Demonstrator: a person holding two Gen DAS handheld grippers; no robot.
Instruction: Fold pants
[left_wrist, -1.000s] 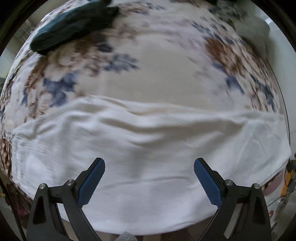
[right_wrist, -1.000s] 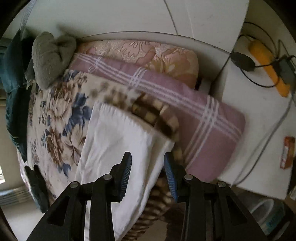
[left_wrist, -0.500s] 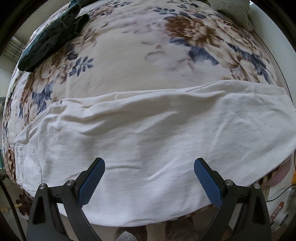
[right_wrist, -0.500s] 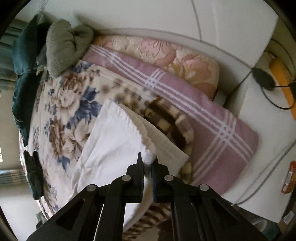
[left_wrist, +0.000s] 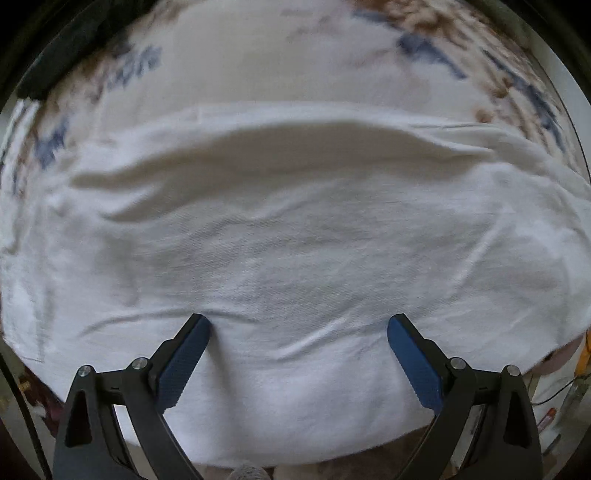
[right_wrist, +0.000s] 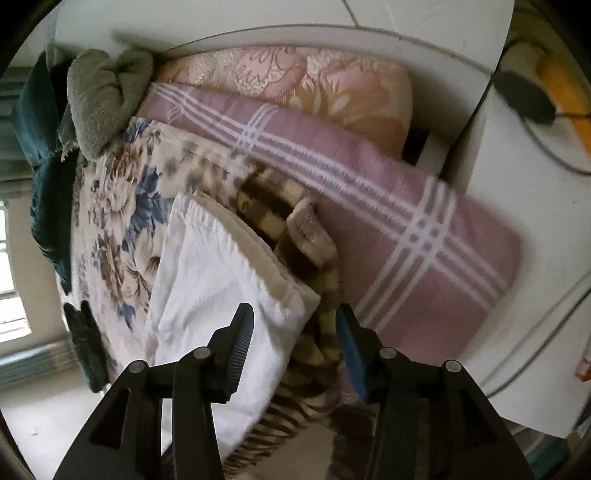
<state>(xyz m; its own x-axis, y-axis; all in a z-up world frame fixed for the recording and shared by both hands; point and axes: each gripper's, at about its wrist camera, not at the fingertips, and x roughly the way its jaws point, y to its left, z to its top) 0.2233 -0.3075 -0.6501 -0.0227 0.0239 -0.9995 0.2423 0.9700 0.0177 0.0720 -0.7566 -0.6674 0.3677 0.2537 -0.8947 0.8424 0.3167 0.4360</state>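
White pants (left_wrist: 295, 240) lie flat across a floral bed cover (left_wrist: 295, 55), filling most of the left wrist view. My left gripper (left_wrist: 299, 325) is open and hovers close over the pants' near part, both fingertips right at the cloth. In the right wrist view the pants (right_wrist: 207, 280) lie folded lengthwise, their hem end near the pillows. My right gripper (right_wrist: 295, 317) is open and empty, its left finger over the pants' near corner and its right finger over a brown checked blanket (right_wrist: 317, 332).
A purple plaid pillow (right_wrist: 388, 206) and a pink floral pillow (right_wrist: 317, 77) lie at the bed's head. A grey towel (right_wrist: 103, 103) and dark teal cloth (right_wrist: 40, 147) sit at the far side. A white side table (right_wrist: 535, 184) holds cables.
My right gripper was shut on the pants' corner half a second ago and has opened and let it go. My left gripper has moved lower, closer to the cloth.
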